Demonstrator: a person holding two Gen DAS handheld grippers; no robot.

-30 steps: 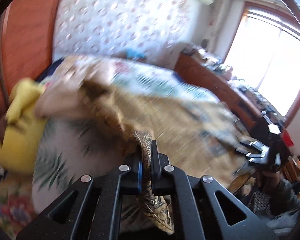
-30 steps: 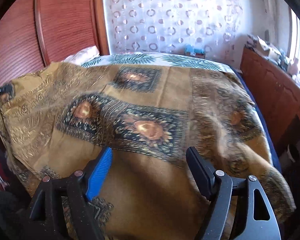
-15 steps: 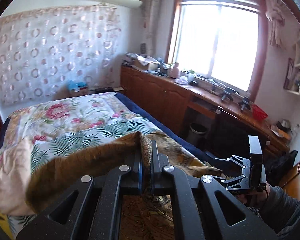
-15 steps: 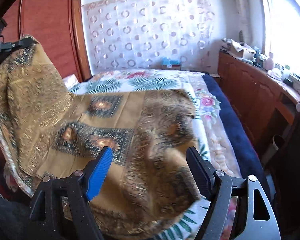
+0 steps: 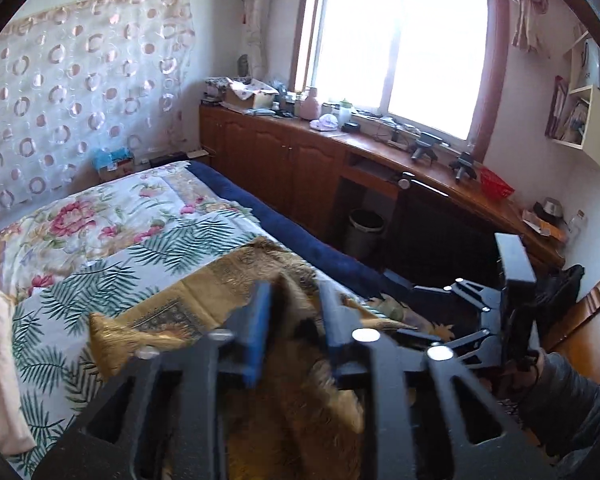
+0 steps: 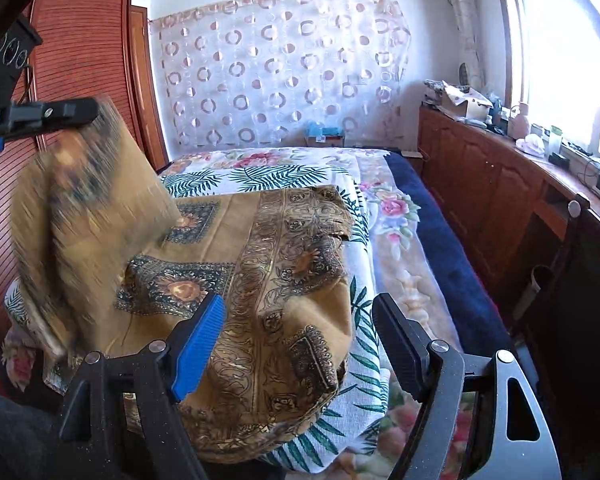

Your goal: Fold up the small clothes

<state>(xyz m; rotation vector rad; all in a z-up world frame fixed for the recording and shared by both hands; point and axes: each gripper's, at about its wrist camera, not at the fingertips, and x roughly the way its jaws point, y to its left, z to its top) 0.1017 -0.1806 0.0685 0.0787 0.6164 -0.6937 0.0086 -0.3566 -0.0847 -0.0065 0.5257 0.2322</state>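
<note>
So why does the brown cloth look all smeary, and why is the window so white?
Right wrist view: the lifted part of the brown cloth is motion-blurred, while its part lying on the bed is sharp. Left wrist view: the left gripper is blurred, and the window is washed out by glare. Both views bend straight lines, like the cabinet.

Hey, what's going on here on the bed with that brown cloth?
A person with a gripper in each hand is folding a brown patterned cloth on the bed. The left gripper has carried one edge up and across, and its jaws have just been opening, with the fabric between them but no longer pinched. The right gripper hangs open above the near end of the cloth, holding nothing. Most of the cloth lies on the leaf-print cover.
</note>
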